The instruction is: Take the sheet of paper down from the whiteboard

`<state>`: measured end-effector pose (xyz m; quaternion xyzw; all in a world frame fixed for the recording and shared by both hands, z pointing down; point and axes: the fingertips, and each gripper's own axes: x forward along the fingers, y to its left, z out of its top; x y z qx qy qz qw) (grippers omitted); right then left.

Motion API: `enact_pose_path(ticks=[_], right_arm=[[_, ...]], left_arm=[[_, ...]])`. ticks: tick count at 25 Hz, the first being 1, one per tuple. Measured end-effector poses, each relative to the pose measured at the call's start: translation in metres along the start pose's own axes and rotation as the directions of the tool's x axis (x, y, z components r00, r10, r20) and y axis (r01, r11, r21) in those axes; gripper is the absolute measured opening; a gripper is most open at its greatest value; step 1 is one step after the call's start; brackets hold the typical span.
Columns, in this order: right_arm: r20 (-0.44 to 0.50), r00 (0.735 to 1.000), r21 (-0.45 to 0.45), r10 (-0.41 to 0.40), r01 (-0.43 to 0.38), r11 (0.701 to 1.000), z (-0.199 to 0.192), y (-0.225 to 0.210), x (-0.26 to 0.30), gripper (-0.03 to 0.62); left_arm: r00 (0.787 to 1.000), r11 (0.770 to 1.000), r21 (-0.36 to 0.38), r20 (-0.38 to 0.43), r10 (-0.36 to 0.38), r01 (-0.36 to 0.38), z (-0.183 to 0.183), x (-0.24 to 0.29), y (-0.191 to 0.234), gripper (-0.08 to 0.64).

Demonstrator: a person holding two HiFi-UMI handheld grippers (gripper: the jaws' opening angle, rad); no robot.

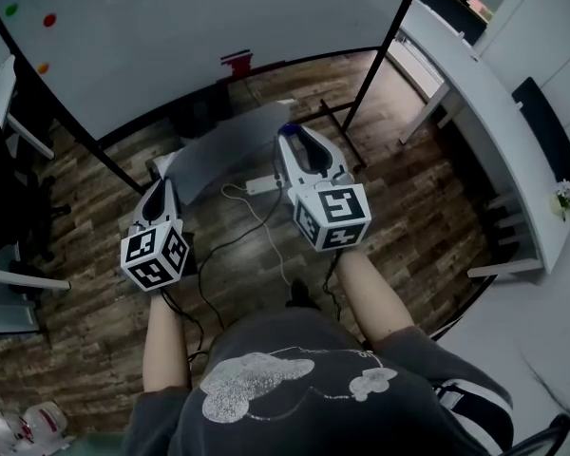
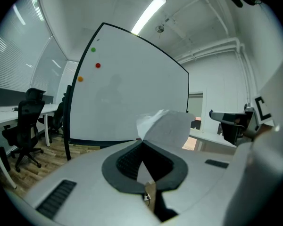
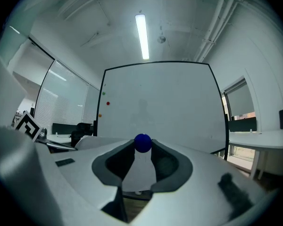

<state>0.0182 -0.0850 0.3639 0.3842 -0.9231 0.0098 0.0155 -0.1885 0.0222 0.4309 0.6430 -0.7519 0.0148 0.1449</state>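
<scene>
The sheet of paper [image 1: 230,143] is off the whiteboard [image 1: 171,36] and hangs curled over the floor, one edge pinched in my left gripper [image 1: 163,184], which is shut on it. In the left gripper view the sheet [image 2: 167,126] rises from the closed jaws of the left gripper [image 2: 141,143], with the whiteboard [image 2: 132,93] behind it. My right gripper [image 1: 287,133] holds a small blue ball magnet [image 3: 142,142] between its fingertips. Both grippers point at the whiteboard [image 3: 160,107] from a short way off.
Green [image 1: 11,9], red [image 1: 49,19] and orange [image 1: 43,66] magnets stay at the board's upper left. A power strip [image 1: 261,186] and cables lie on the wooden floor below the grippers. A white desk [image 1: 494,112] runs along the right; an office chair [image 2: 26,126] stands left.
</scene>
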Motion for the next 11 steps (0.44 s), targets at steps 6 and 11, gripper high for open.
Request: enact_pose_path(ticks=[6, 11], right_arm=[[-0.01, 1.0, -0.007, -0.027, 0.027, 1.0, -0.004, 0.017, -0.013, 0.115], [-0.007, 1.0, -0.016, -0.028, 0.028, 0.999, 0.0, 0.029, -0.018, 0.115]], left_arm=[[0.999, 0.999, -0.006, 0.008, -0.033, 0.033, -0.003, -0.016, 0.001, 0.011], [0.998, 0.998, 0.008, 0.024, -0.056, 0.056, 0.005, -0.023, -0.003, 0.011]])
